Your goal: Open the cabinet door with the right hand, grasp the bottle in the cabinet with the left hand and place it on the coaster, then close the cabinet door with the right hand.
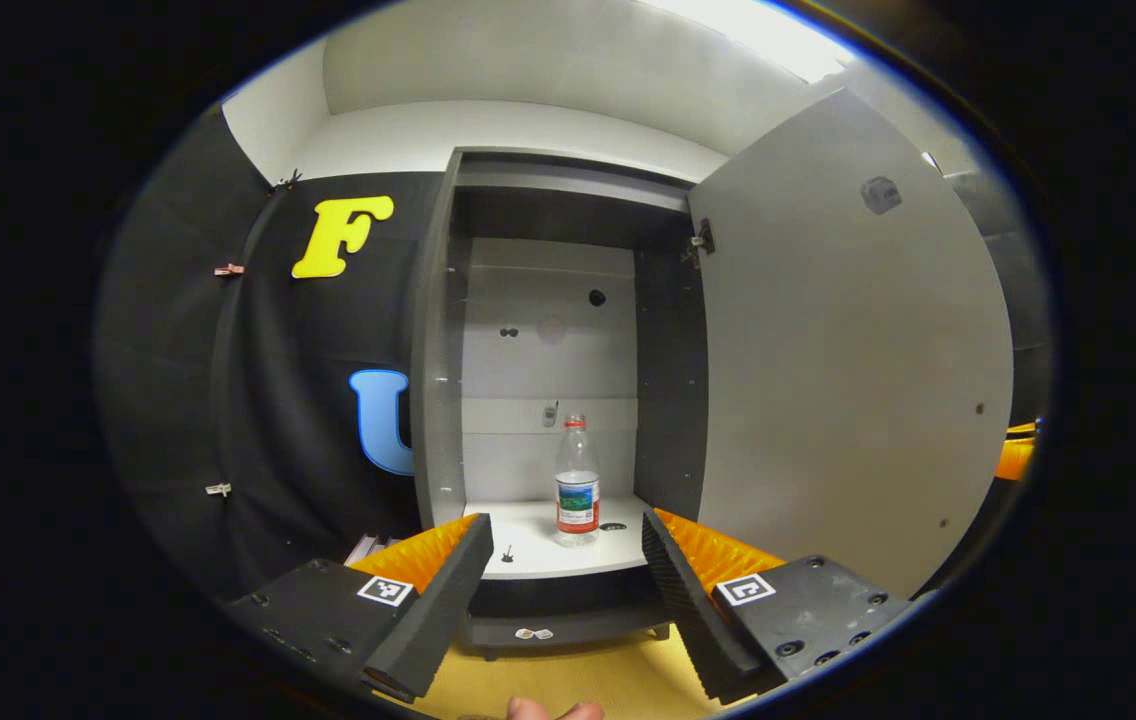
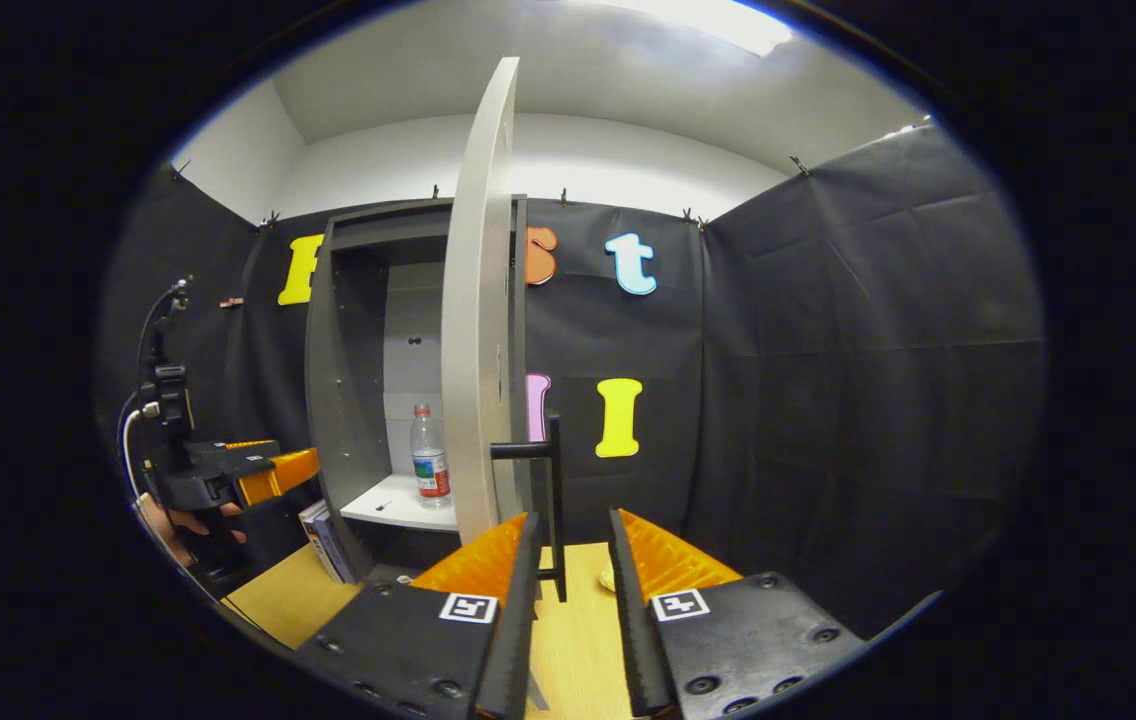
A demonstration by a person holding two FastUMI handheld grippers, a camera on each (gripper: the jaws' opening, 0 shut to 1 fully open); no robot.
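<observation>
Cabinet (image 1: 548, 300) is standing wide open, with its door (image 1: 848, 350) swung out to the right in the left gripper view. Inside, on the white shelf (image 1: 538, 550), the bottle (image 1: 577, 480) stands upright: clear plastic, red cap, a label around the lower part. It sits near the shelf's front edge, a bit right of center, with nothing touching it.

Left gripper (image 1: 560, 590) is spread wide and empty, 2 fingers framing the shelf with the bottle lined up in the gap but farther back, well apart from both. A fingertip or 2 of the person's hand (image 1: 553, 710) peeks in at the very bottom over the wooden table (image 1: 618, 680).

From the right gripper view you see the door edge-on (image 2: 478, 350), with its dark bar handle (image 2: 553, 500) sticking out just ahead of the right gripper (image 2: 568, 560). That gripper's fingers are fairly close together, and the handle sits about in line with the gap, but I can't tell whether they actually touch it. The bottle (image 2: 429, 453) shows past the door, and the left gripper (image 2: 258, 475) hovers off to the left in front of the cabinet. A small pale round thing (image 2: 609, 576) on the table by the right finger could be the coaster, hard to say.
</observation>
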